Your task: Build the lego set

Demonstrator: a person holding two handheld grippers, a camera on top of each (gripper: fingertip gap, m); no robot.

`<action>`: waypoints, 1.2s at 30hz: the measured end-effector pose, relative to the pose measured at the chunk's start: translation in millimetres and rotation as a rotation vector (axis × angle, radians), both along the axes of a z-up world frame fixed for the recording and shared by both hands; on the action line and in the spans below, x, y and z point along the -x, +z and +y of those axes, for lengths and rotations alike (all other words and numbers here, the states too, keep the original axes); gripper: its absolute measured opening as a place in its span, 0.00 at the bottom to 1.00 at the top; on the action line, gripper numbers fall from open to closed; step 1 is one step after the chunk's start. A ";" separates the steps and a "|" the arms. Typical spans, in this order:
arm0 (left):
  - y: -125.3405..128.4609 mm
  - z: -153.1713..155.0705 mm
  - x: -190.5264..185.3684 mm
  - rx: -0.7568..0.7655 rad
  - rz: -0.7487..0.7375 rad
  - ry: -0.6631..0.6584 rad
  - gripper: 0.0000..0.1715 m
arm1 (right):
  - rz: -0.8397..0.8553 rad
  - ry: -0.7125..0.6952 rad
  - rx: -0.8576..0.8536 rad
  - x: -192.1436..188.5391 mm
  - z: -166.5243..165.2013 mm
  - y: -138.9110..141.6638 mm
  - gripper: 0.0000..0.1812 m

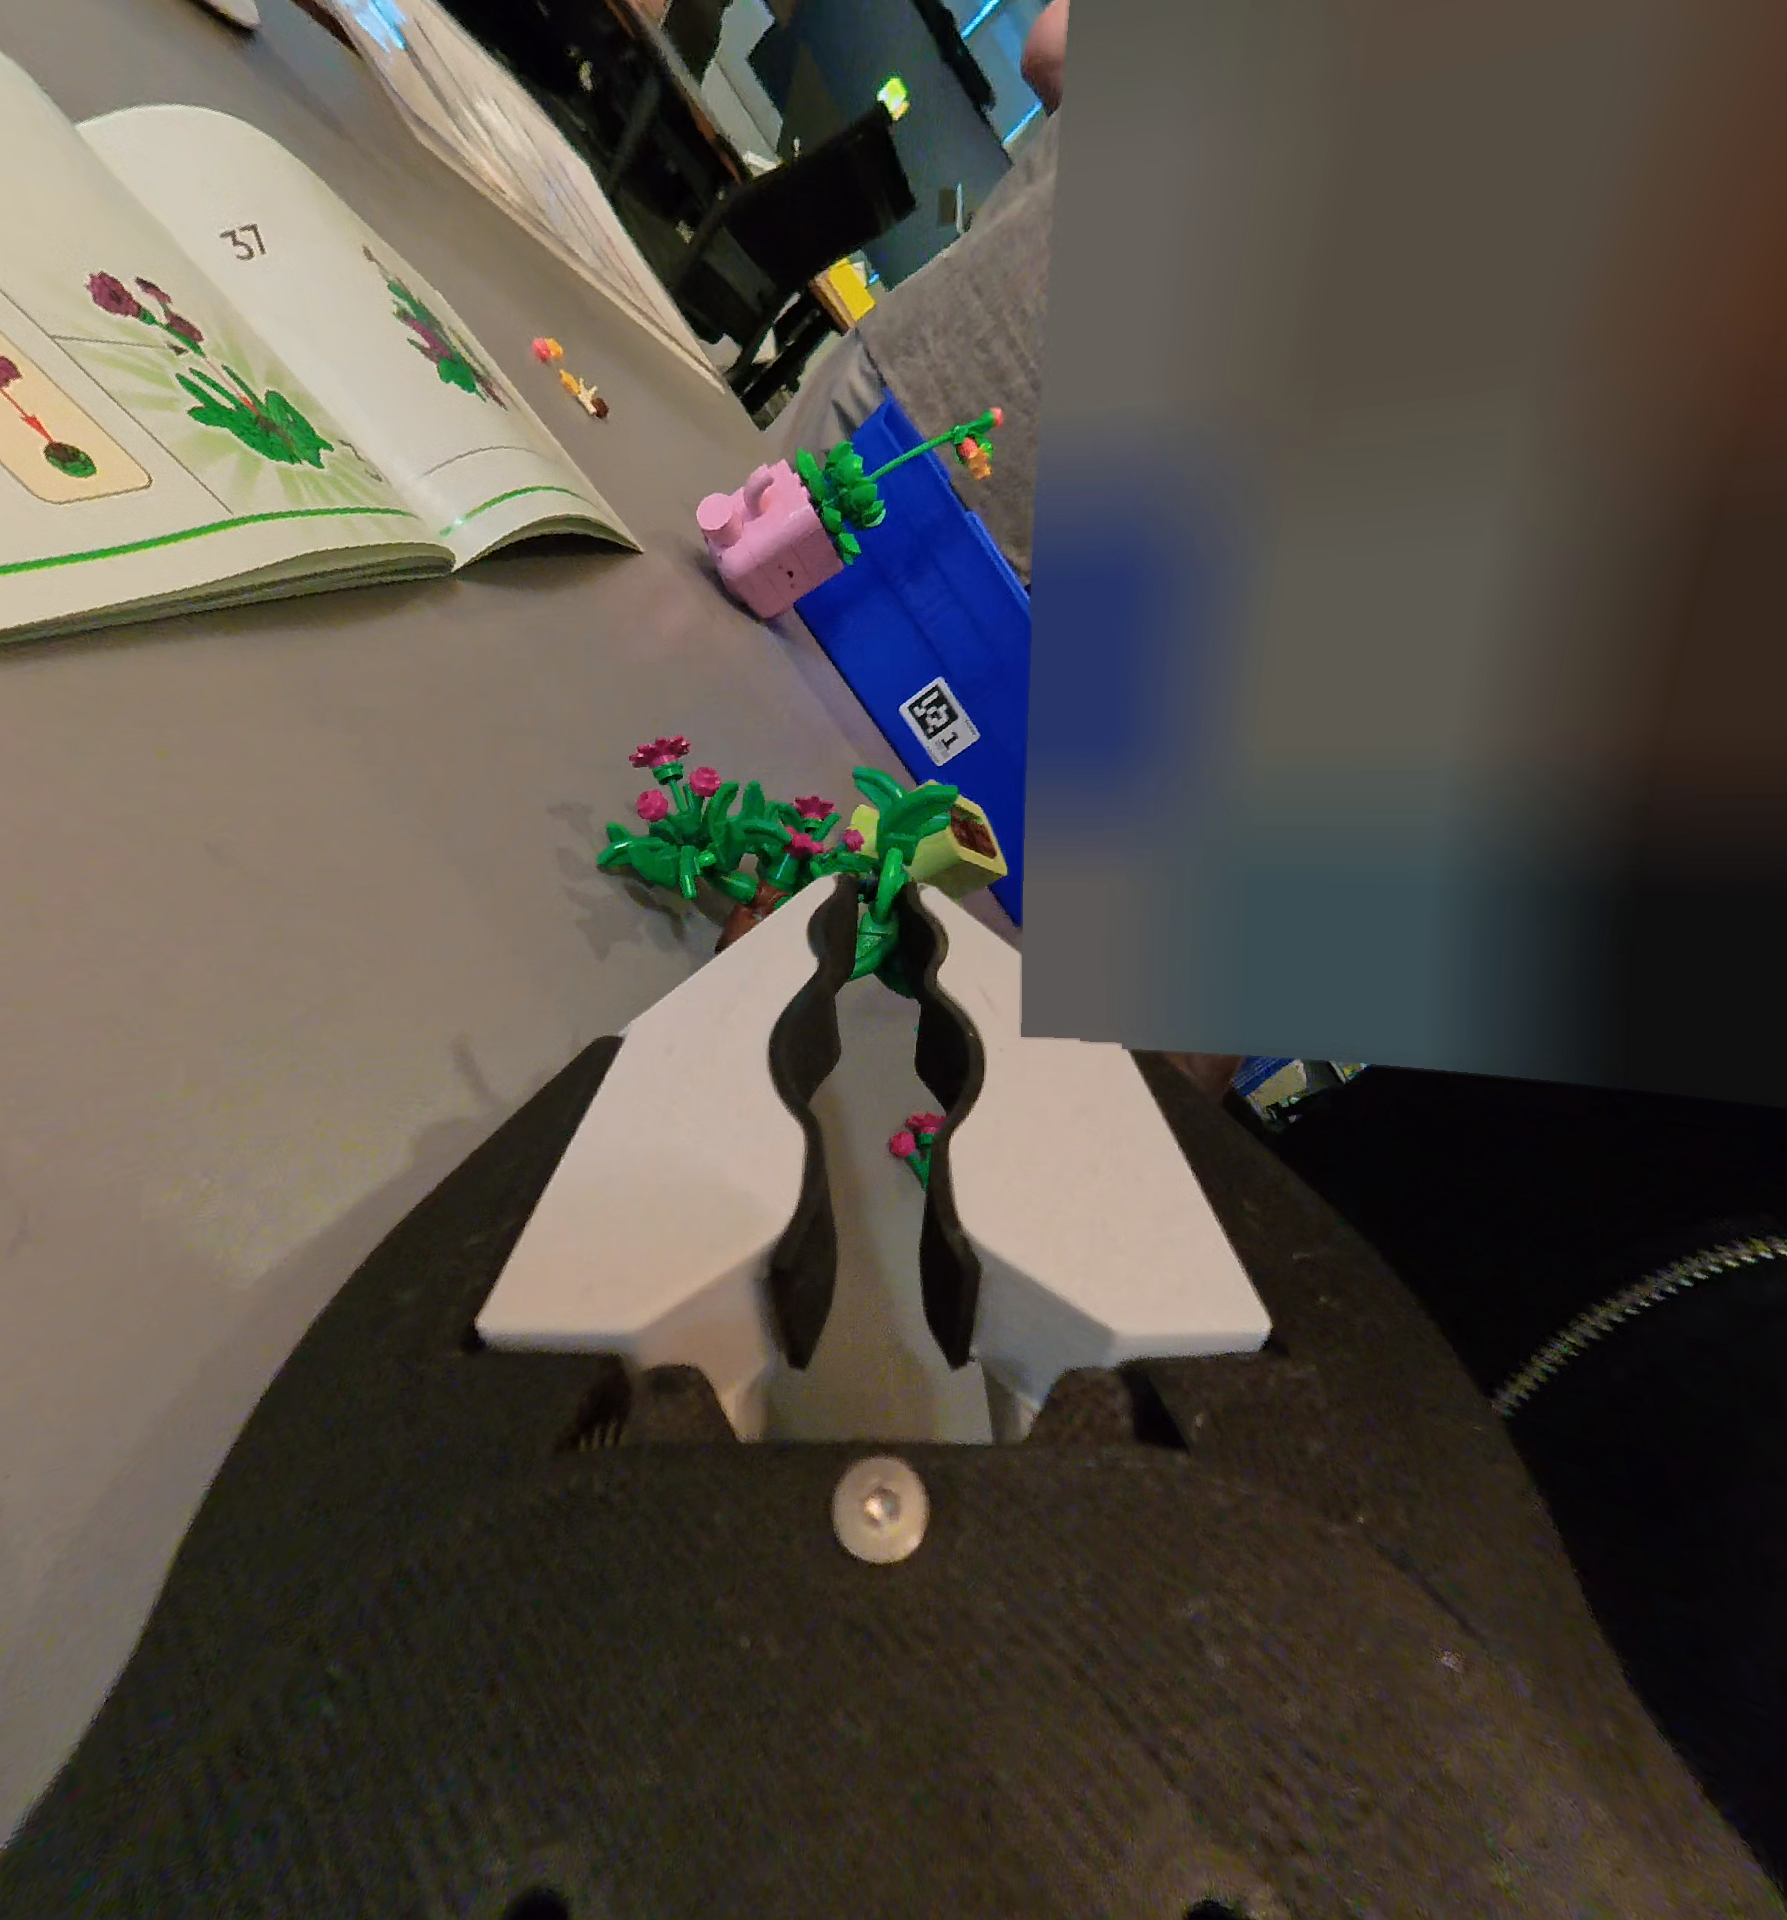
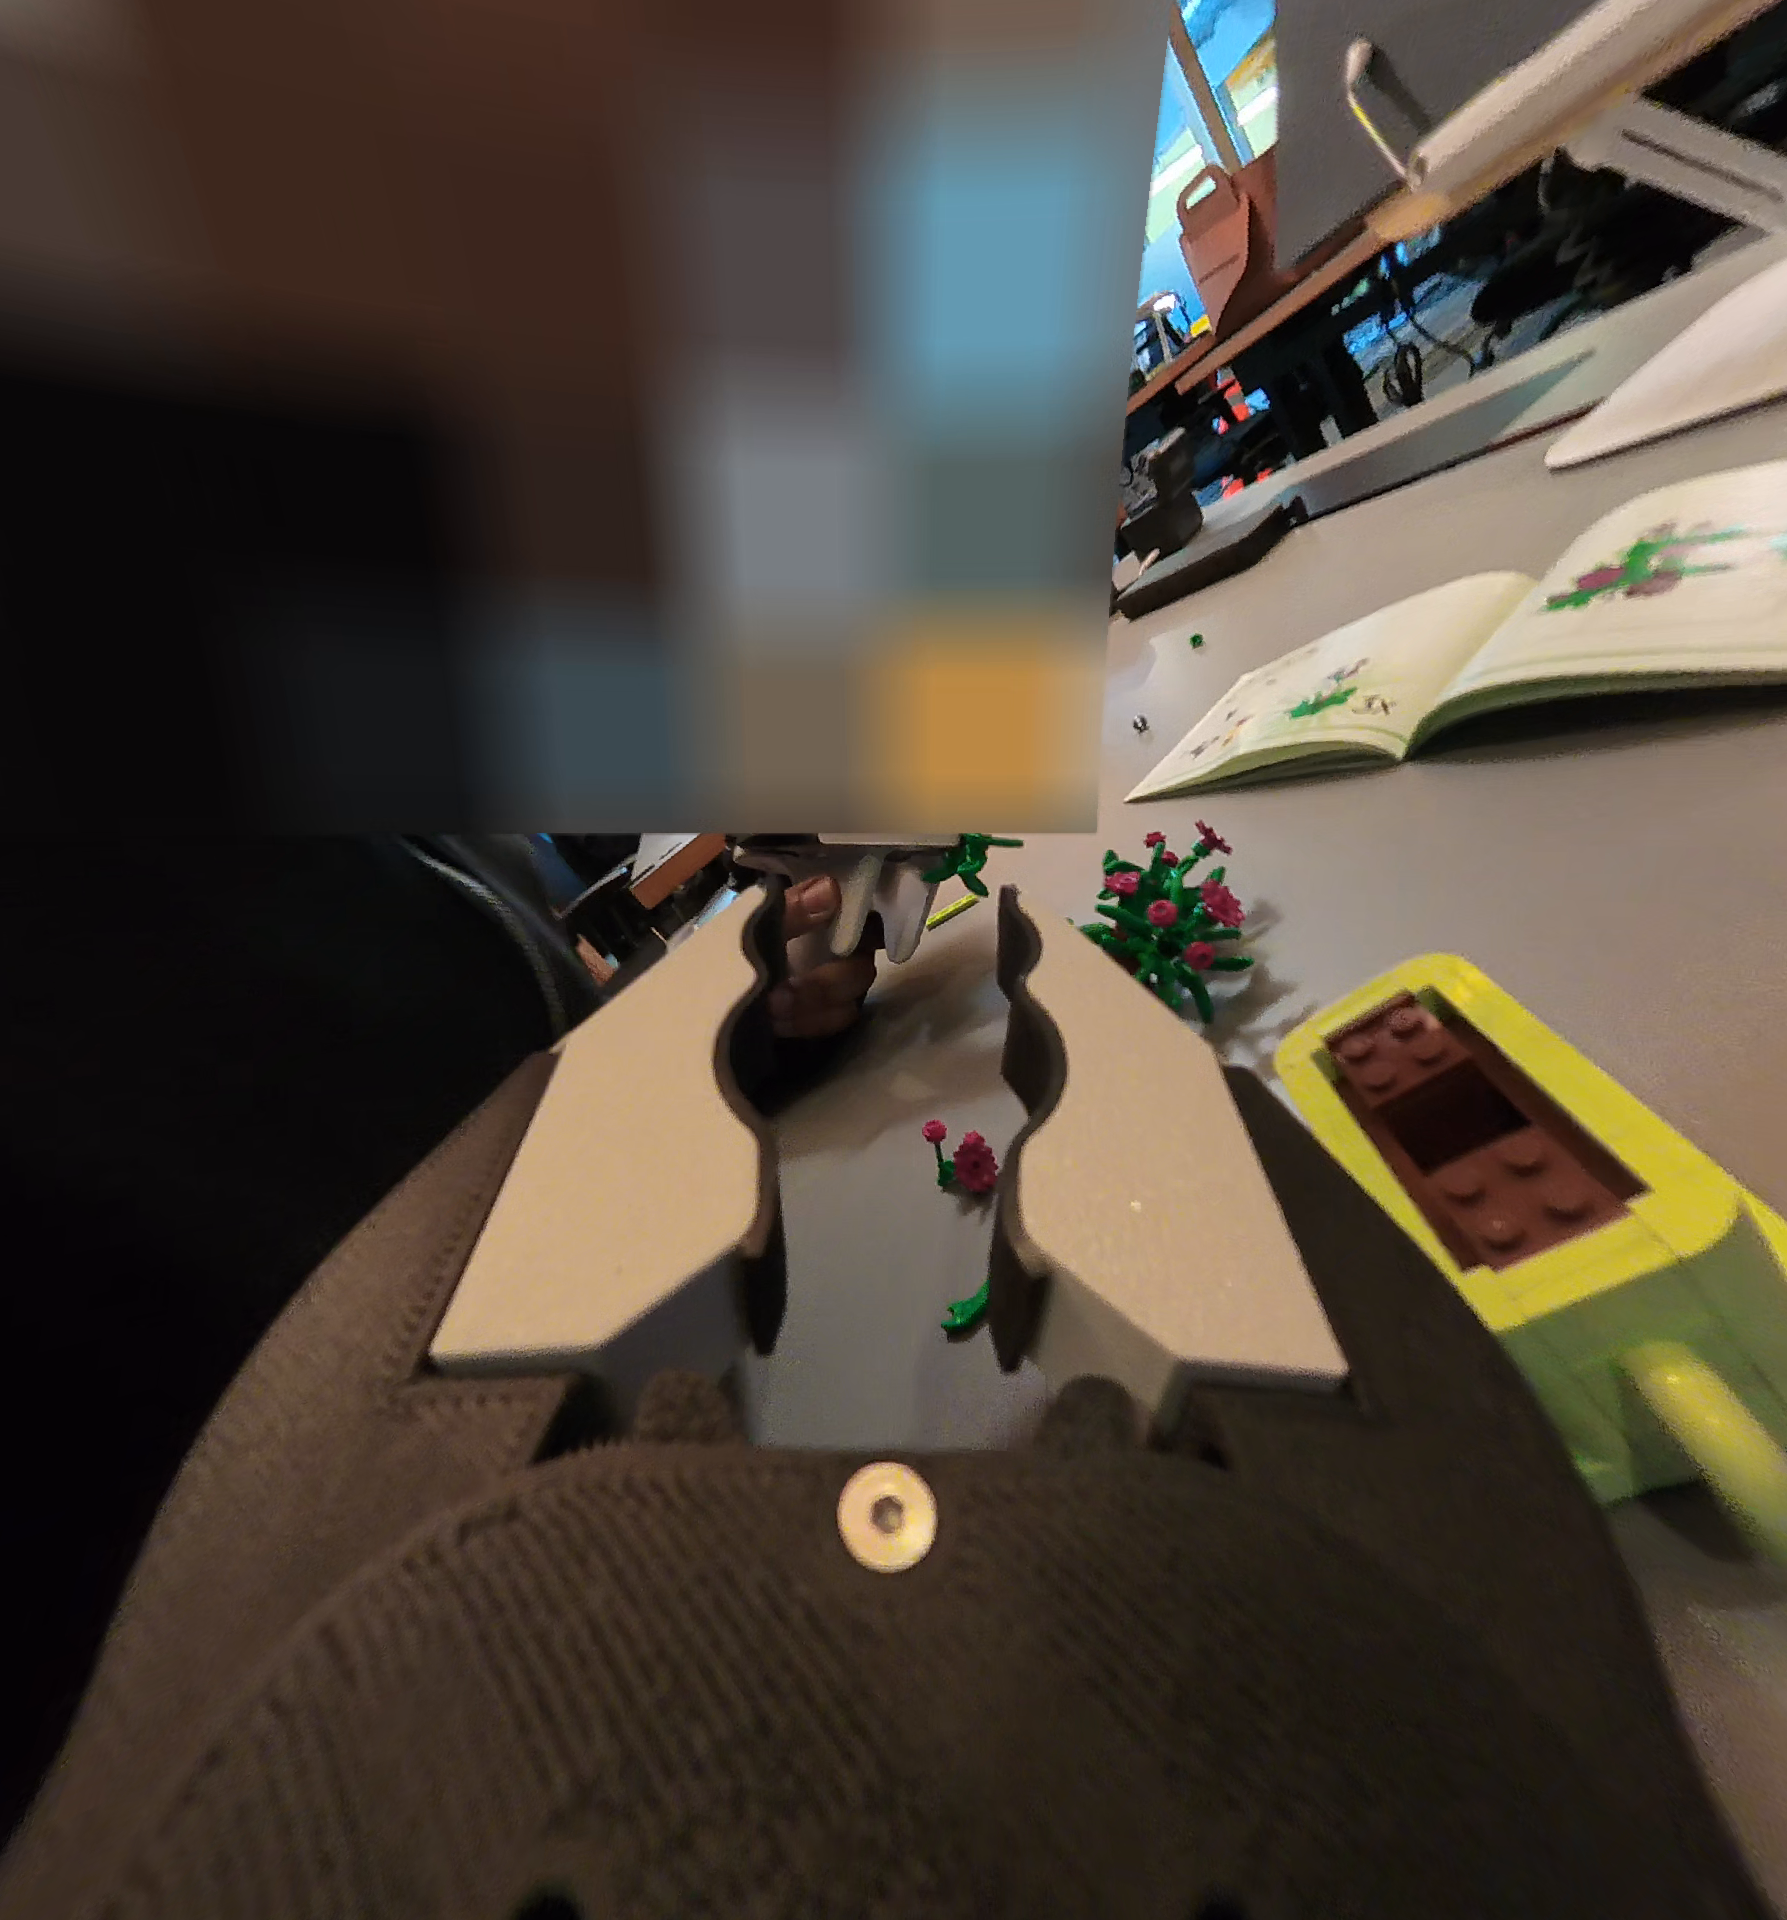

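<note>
Left tool (image 1: pixel 873 914) clamped on green leaf stem (image 1: pixel 881 940) above grey tabletop (image 1: pixel 349 831), pink-flowered plant (image 1: pixel 723 826) just beyond; right tool (image 2: pixel 884 925) apart over loose pink flower sprig (image 2: pixel 962 1158), lime planter (image 2: pixel 1554 1226) close beside, near tabletop's front edge.

Both grippers: pale grey fingers (image 1: pixel 1065 1174) with wavy black pads, black ribbed body, one silver screw (image 1: pixel 880 1509)

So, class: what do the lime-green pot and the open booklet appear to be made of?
Lime-green pot: apparently hard moulded plastic, smooth and slightly glossy, with studded brown bricks inside its rim. Open booklet: paper, matte printed pages that curve and stack at the edges.
</note>
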State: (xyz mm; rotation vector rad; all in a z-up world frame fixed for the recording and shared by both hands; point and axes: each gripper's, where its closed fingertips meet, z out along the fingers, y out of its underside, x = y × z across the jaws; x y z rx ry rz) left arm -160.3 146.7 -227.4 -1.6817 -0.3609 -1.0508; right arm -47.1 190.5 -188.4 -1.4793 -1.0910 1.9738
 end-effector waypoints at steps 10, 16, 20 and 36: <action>11.0 -10.6 -23.9 -0.074 -0.013 -0.095 0.03 | 0.096 -0.118 -0.047 -12.2 15.1 14.4 0.19; 13.6 -16.7 -45.0 -0.094 0.050 -0.153 0.03 | 0.167 -0.118 -0.032 -24.4 11.3 23.4 0.17; 14.6 -19.2 -58.9 -0.108 0.102 -0.190 0.03 | 0.140 -0.099 -0.047 -20.1 5.8 19.9 0.18; 17.9 -23.6 -71.2 -0.142 0.172 -0.223 0.03 | 0.110 -0.092 -0.075 -11.8 -2.9 15.8 0.19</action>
